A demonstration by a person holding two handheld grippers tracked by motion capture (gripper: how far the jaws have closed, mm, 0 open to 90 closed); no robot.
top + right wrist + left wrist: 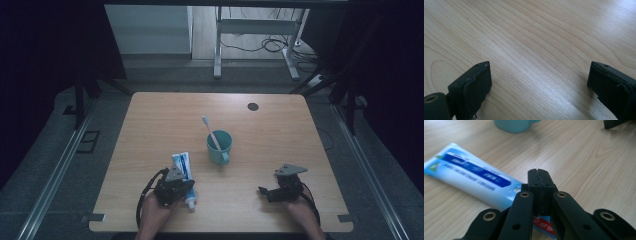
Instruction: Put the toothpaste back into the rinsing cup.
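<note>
A blue and white toothpaste tube (182, 164) lies flat on the wooden table (275, 140) at the front left, cap end toward the front edge. My left gripper (186, 188) rests over the tube's lower end. In the left gripper view its jaws (539, 173) are pressed together with nothing between them, and the tube (471, 176) lies on the wood to their left and passes beneath them. My right gripper (262, 191) sits at the front right, pointing left. Its jaws stand wide apart (539, 77) over bare wood.
A teal cup (219, 145) with a pink and white toothbrush (210, 127) in it stands mid-table, behind the tube. The cup's base (514, 126) is beyond the left jaws. A black round cap (253, 106) sits in the table's far side. Desk legs and cables are beyond the table.
</note>
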